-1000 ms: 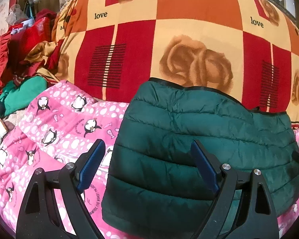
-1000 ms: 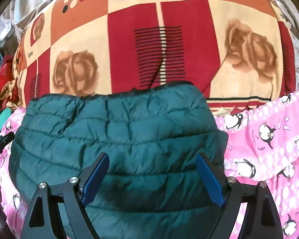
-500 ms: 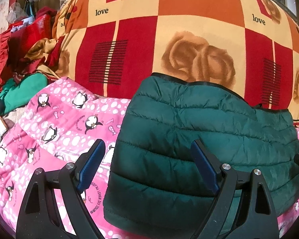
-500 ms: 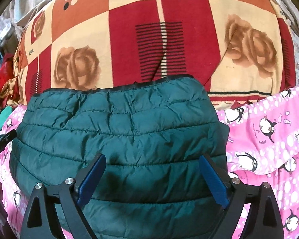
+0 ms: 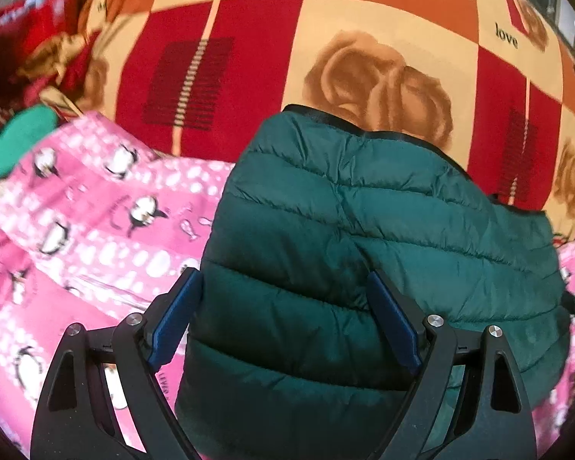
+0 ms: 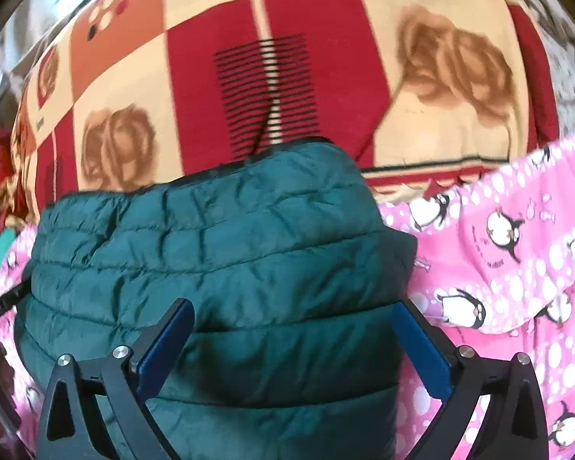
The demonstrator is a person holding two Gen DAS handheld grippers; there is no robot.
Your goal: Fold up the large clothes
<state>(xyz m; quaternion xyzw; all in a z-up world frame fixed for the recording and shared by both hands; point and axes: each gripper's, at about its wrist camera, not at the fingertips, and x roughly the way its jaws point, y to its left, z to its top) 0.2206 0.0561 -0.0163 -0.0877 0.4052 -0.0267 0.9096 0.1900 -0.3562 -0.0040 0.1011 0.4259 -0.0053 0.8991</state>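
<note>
A red, orange and cream checked blanket with brown roses (image 5: pixel 375 76) covers the bed; a pink penguin-print fleece sheet (image 6: pixel 517 268) overlaps it. Rumpled red clothes (image 5: pixel 23 38) lie at left.

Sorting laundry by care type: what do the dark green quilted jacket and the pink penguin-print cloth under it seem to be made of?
Dark green quilted jacket: likely a thin synthetic shell, nylon or polyester, over padding; slight sheen, fine crinkles, puffy stitched bands. Pink penguin-print cloth: looks like soft matte fleece or flannel; no shine, loose folds. Blur leaves that open.

one green jacket (image 5: pixel 364 230), two blankets, two grippers
</note>
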